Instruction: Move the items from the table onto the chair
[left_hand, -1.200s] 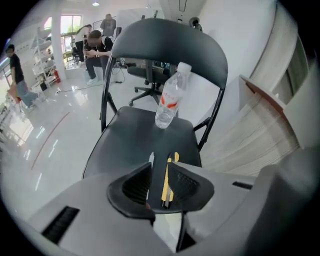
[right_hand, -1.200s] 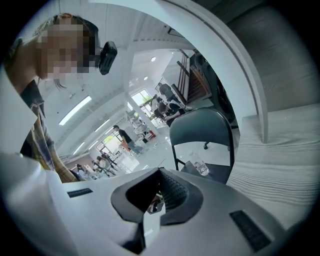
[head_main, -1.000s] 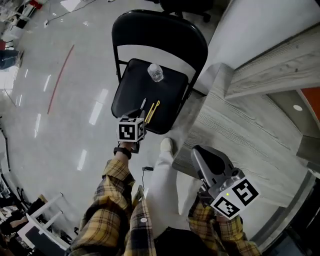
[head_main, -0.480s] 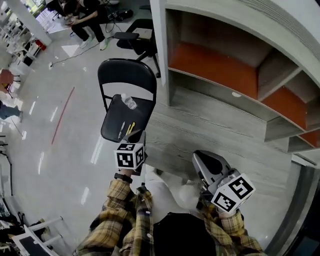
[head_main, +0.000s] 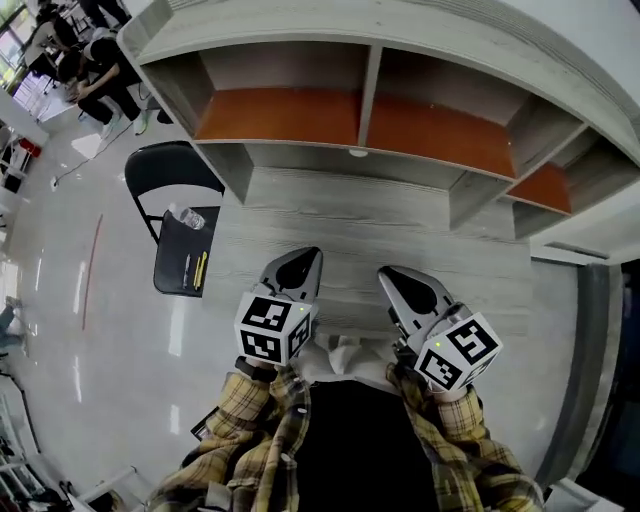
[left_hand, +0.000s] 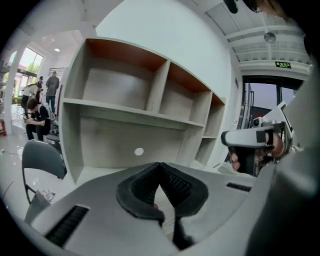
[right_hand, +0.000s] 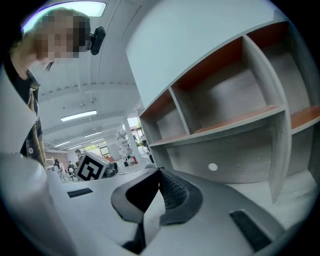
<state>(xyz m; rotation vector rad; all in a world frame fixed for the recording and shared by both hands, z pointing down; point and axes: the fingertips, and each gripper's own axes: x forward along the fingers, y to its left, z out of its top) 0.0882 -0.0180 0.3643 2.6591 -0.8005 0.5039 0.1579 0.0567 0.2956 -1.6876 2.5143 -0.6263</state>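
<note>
Evidently empty, left tool (head_main: 300, 264) and right tool (head_main: 398, 284) are closed, while the clear plastic bottle (head_main: 190, 217) on the black folding chair (head_main: 171, 265) looks light and crushable, best gripped mid-body.

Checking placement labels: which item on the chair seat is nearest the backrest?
The clear bottle; the yellow stick and the dark stick lie nearer the front of the seat.

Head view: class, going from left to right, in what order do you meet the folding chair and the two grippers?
black folding chair → left gripper → right gripper
</note>
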